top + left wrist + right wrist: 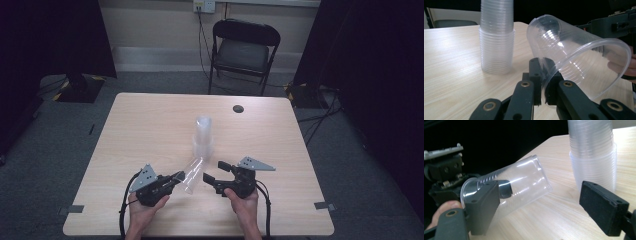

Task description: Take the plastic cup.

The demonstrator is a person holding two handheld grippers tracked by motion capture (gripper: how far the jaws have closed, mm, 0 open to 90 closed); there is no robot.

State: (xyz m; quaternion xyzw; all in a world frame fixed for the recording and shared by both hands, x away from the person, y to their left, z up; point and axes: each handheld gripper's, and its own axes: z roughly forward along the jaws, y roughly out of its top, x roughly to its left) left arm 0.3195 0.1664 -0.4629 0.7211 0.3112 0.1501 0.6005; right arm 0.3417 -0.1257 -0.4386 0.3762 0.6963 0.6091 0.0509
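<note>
A single clear plastic cup (192,172) hangs tilted just above the table, base pointing away towards the cup stack. My left gripper (176,177) is shut on it. In the left gripper view the jaws (542,66) pinch the wall at the cup's (579,55) mouth rim. A stack of clear cups (202,135) stands upside down mid-table, also seen as the stack (496,37) and the stack (594,152). My right gripper (216,171) stands open to the right of the held cup. Its wide-set pads (602,207) press on nothing, and the cup (524,182) lies beyond the left pad.
The wooden table (150,125) has a round cable hole (238,108) near its far edge. A black folding chair (242,50) stands behind it, and dark curtains hang on both sides. Cables trail across the grey floor. A hand (444,208) holds the left gripper.
</note>
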